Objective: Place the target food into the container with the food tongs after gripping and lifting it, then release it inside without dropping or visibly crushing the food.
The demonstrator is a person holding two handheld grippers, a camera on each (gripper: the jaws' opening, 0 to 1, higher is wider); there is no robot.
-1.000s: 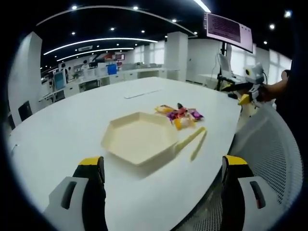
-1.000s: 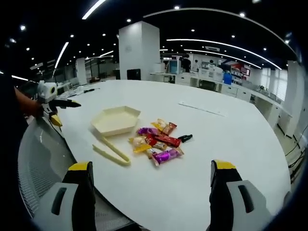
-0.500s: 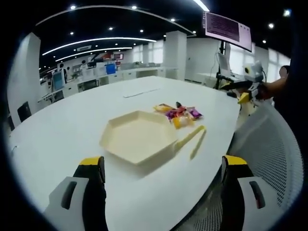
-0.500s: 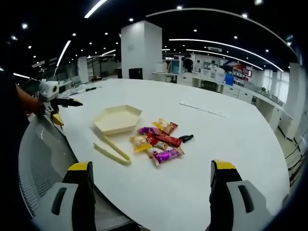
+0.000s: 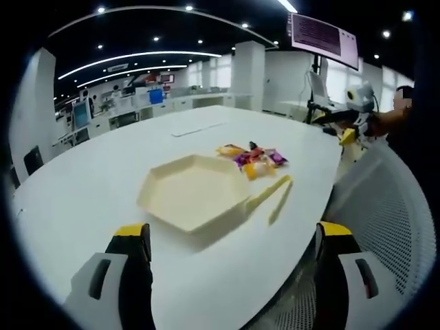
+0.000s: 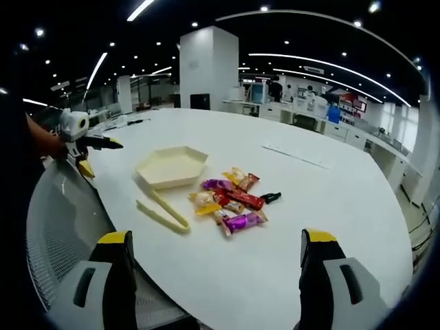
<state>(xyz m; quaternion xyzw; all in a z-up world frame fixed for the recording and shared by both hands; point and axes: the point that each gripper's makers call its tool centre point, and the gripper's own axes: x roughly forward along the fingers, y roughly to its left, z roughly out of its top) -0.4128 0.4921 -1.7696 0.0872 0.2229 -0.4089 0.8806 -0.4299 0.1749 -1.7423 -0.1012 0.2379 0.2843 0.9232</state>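
1. Snack packets [image 6: 230, 201] lie in a loose pile on the white table [image 6: 330, 206], right of the tongs and tray in the right gripper view.
2. Left gripper [image 5: 230, 275] hangs over the near table edge, jaws spread wide and holding nothing.
3. Cream hexagonal tray [image 5: 192, 192] sits ahead of it, nothing in it.
4. Cream tongs [image 5: 271, 196] lie just beside the tray's right edge.
5. Right gripper [image 6: 216, 282] is likewise spread apart and holds nothing; in the left gripper view it shows far right [image 5: 350, 117].

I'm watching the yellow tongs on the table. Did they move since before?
No. The tongs lie beside the hexagonal tray, one end by its edge, just as earlier; only the camera shifted. Neither gripper touches them.
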